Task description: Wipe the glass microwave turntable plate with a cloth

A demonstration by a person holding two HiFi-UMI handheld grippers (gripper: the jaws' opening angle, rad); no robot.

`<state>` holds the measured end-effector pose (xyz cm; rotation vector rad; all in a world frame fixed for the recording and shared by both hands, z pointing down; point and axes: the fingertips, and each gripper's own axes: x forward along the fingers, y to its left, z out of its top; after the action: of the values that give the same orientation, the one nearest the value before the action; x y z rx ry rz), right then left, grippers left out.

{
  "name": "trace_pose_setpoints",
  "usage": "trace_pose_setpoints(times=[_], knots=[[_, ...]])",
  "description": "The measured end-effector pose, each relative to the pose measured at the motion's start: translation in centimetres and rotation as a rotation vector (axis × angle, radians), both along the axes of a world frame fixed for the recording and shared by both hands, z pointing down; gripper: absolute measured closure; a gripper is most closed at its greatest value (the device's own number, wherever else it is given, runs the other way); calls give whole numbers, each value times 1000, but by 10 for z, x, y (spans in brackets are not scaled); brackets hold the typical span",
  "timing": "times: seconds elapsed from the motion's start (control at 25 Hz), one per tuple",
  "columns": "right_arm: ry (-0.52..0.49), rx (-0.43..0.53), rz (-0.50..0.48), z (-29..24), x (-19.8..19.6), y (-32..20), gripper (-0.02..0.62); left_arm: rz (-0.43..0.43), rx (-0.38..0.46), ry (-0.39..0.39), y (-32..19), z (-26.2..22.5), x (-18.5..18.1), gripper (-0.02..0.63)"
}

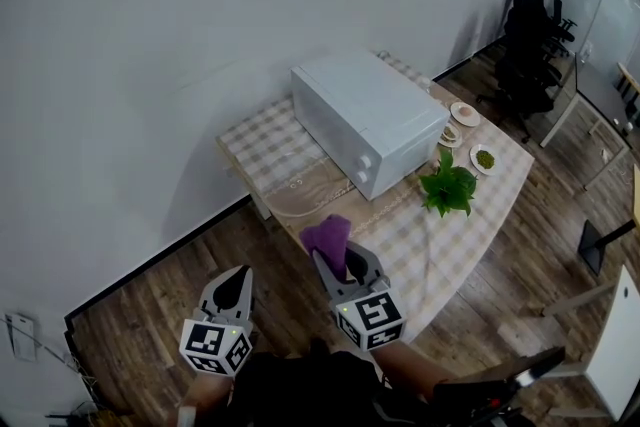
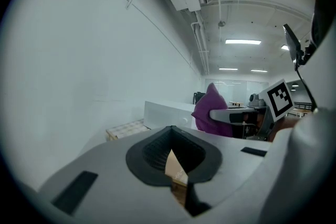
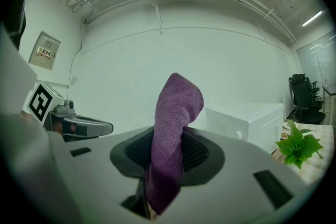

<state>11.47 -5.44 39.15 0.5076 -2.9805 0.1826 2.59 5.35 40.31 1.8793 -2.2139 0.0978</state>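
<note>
R gripper (image 3: 166, 165) clamped on purple cloth (image 3: 174, 123); cloth stands up out of jaws. L gripper (image 2: 176, 161) jaws together, nothing between. Glass plate (image 1: 303, 197) faint, apparently flat on table (image 1: 432, 247) beside microwave (image 1: 365, 120), well apart from both grippers.

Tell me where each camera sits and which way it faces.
Head view: on the person's head, looking steeply down at the table, microwave and plant; shows the left hand-held gripper, right hand-held gripper and arms.
Left gripper view: on the left hand-held gripper, facing across to the microwave; shows its own jaws.
Right gripper view: on the right hand-held gripper, facing the microwave and plant; shows its jaws shut on the cloth.
Shared: each gripper view catches the other hand-held gripper.
</note>
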Motion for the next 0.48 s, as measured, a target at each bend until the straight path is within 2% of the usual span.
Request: trace_pose_setpoints(times=[0.48], knots=[[28,-1,52,11,-22,-27,468,60,0,32,-35,12,-26,601]])
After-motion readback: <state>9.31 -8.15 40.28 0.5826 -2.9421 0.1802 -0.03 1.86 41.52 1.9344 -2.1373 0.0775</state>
